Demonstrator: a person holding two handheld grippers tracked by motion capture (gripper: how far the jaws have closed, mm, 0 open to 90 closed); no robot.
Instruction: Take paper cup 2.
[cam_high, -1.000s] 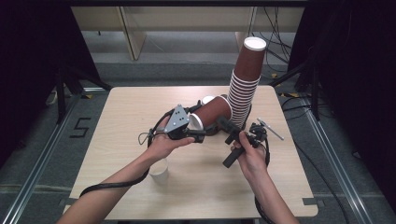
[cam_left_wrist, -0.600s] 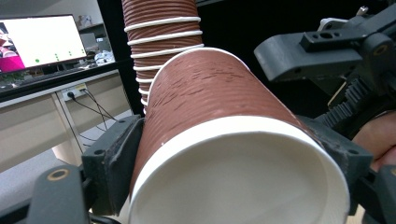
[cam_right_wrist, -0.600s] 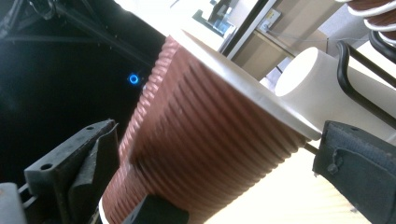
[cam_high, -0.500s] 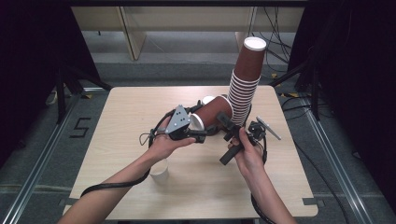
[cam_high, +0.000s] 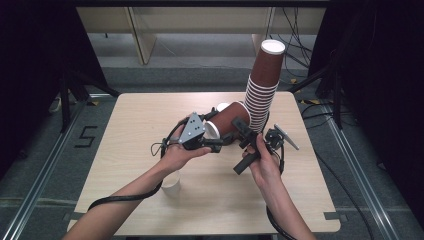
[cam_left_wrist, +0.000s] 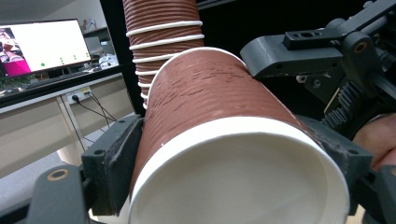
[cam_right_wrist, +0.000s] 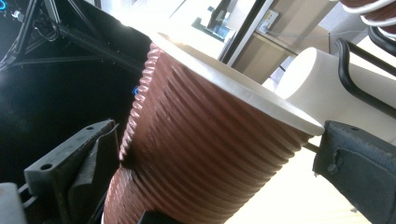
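Brown ribbed paper cup (cam_high: 231, 119) lies tilted on its side above the table (cam_high: 140, 125), held between both grippers just beside the tall stack of cups (cam_high: 261, 95) standing at the table's far right. The left gripper (cam_high: 216, 141) clamps the cup near its white rim, a jaw pressing each side of the wall in the left gripper view. The right gripper (cam_high: 246, 134) has its jaws at either side of the cup's ribbed body; whether they press on it cannot be told. Holding the cup at two points probably steadies it for separating a nested cup or fitting it onto the stack. A white cup (cam_high: 171, 184) stands apart near the left forearm.
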